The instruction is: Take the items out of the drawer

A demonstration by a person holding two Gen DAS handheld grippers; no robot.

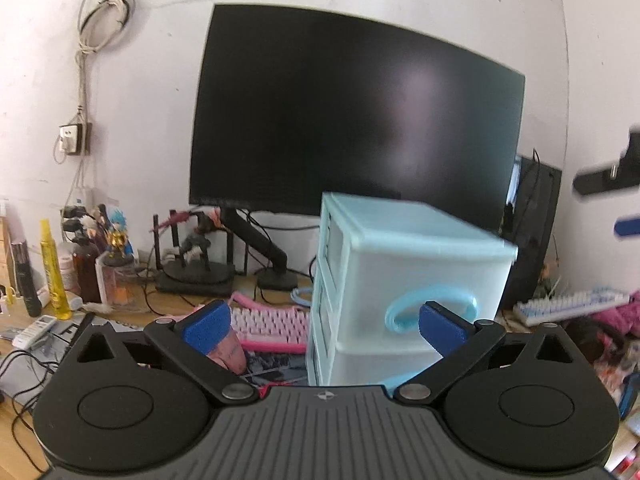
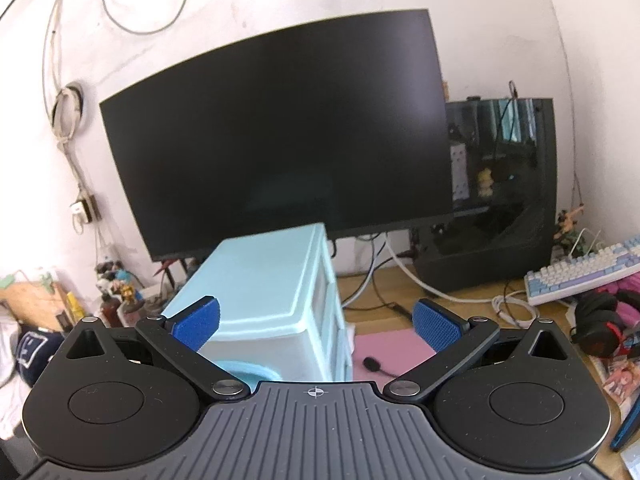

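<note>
A pale blue drawer unit (image 1: pixel 404 276) is shown on the desk (image 2: pixel 400 304) before the dark monitor (image 1: pixel 352 120), faced by left gripper (image 1: pixel 324 320) and right gripper (image 2: pixel 316 320), both spread wide and empty.

The pale blue plastic drawer unit (image 1: pixel 404 280) stands upright on the desk, its drawers apparently closed.

The drawer unit (image 1: pixel 416 264) is smooth, pale blue plastic; behind it, the monitor (image 1: pixel 352 112) looks glossy black; beneath, a wooden desk (image 2: pixel 400 280).
</note>
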